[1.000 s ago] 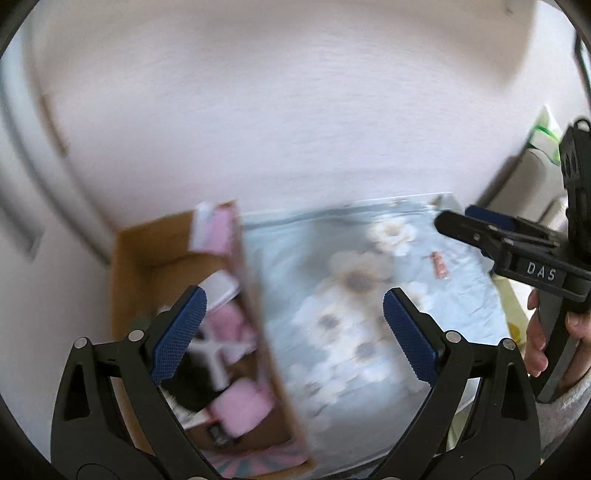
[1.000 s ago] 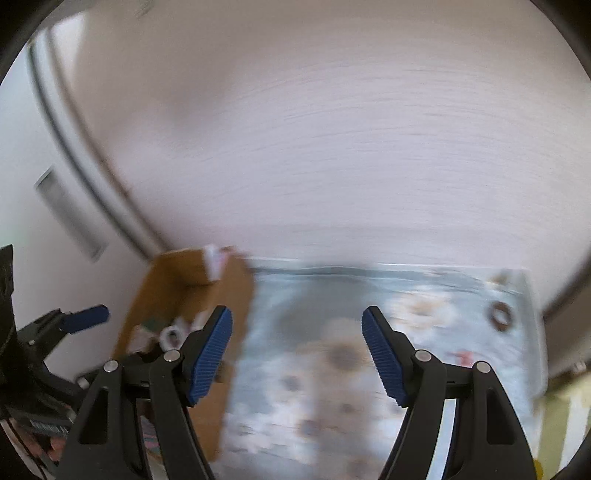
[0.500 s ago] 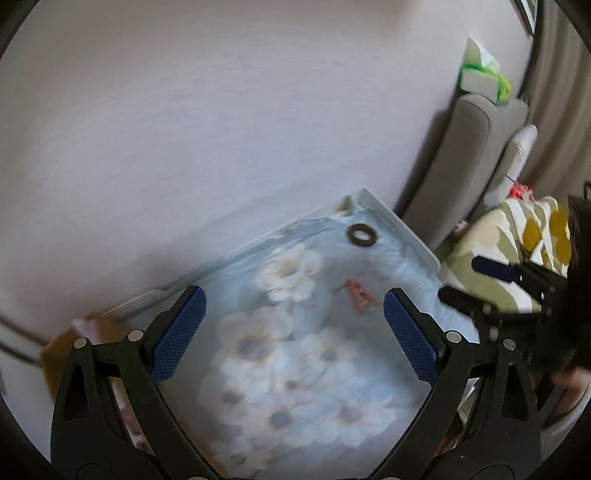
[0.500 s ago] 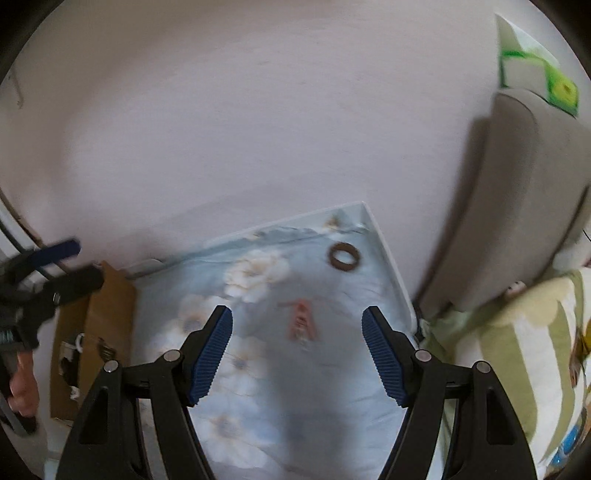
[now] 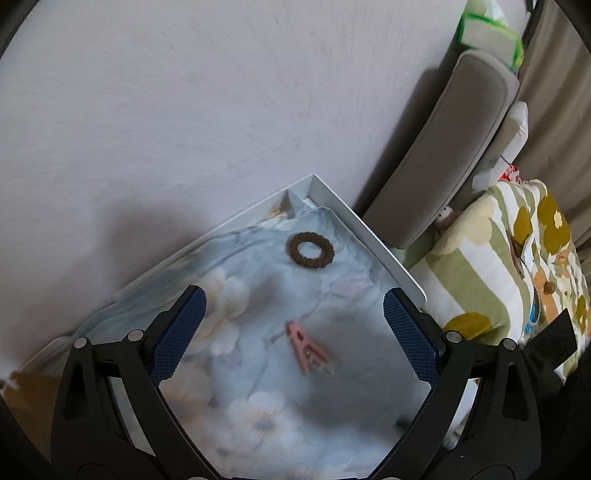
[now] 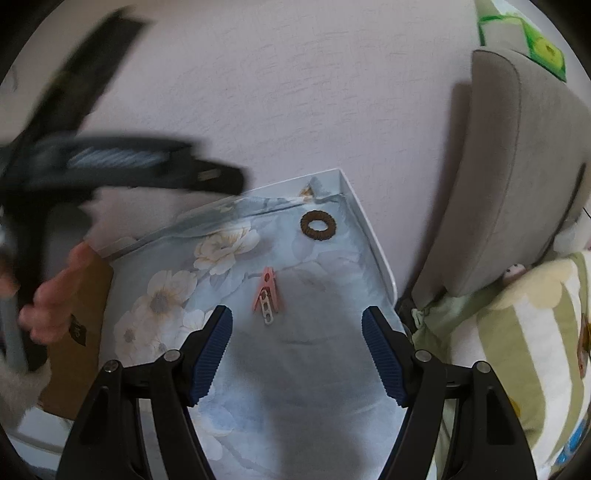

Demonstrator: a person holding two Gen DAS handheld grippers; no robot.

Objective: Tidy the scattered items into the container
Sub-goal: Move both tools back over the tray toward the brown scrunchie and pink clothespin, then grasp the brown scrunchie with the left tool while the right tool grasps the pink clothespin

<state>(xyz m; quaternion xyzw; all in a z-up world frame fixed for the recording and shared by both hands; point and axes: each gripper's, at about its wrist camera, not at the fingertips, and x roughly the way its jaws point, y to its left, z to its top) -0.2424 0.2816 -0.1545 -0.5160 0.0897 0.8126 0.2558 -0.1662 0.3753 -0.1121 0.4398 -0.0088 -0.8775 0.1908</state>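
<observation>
A pink clothes peg lies on the flower-print table cover. A brown hair ring lies beyond it near the table's far corner. My left gripper is open and empty, hovering over the peg. My right gripper is open and empty, just short of the peg. The cardboard box shows at the left of the right wrist view, partly hidden by the hand holding the blurred left gripper.
A white wall rises behind the table. A grey cushion and a green-striped flowered blanket lie to the right of the table's white rim. A green and white box sits on top of the cushion.
Both grippers swung right, away from the cardboard box, and moved in over the table's far right corner. The peg and hair ring now sit close in front of them.
</observation>
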